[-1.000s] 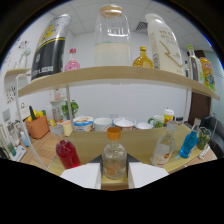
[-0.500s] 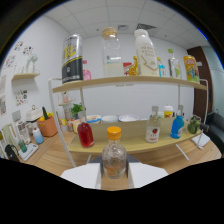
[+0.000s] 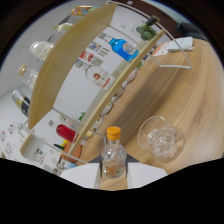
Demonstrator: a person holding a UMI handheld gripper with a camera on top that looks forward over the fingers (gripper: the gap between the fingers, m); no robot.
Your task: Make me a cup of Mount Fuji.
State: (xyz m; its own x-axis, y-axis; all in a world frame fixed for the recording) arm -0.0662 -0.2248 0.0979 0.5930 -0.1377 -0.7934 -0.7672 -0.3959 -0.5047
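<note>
A small clear bottle [image 3: 114, 157] with an orange cap and a little pale liquid stands between my two white fingers [image 3: 82, 176]. My gripper [image 3: 114, 172] is shut on the bottle's body. To the right of the bottle, a clear glass [image 3: 160, 137] filled with ice cubes rests on the wooden table [image 3: 195, 105]. The whole scene looks steeply slanted, so the gripper and bottle are rolled sideways relative to the table, leaning toward the glass. The bottle's cap is on.
Beyond the bottle a wooden two-tier shelf [image 3: 75, 75] runs along the white wall. It carries a red bottle [image 3: 66, 132], a labelled clear bottle [image 3: 97, 76], a blue bottle [image 3: 122, 47] and several others. A wire stand [image 3: 175, 55] sits at the table's far end.
The gripper has rolled hard to one side with the bottle still in it, so the shelf now looks slanted. The ice-filled glass has come into view beside the bottle.
</note>
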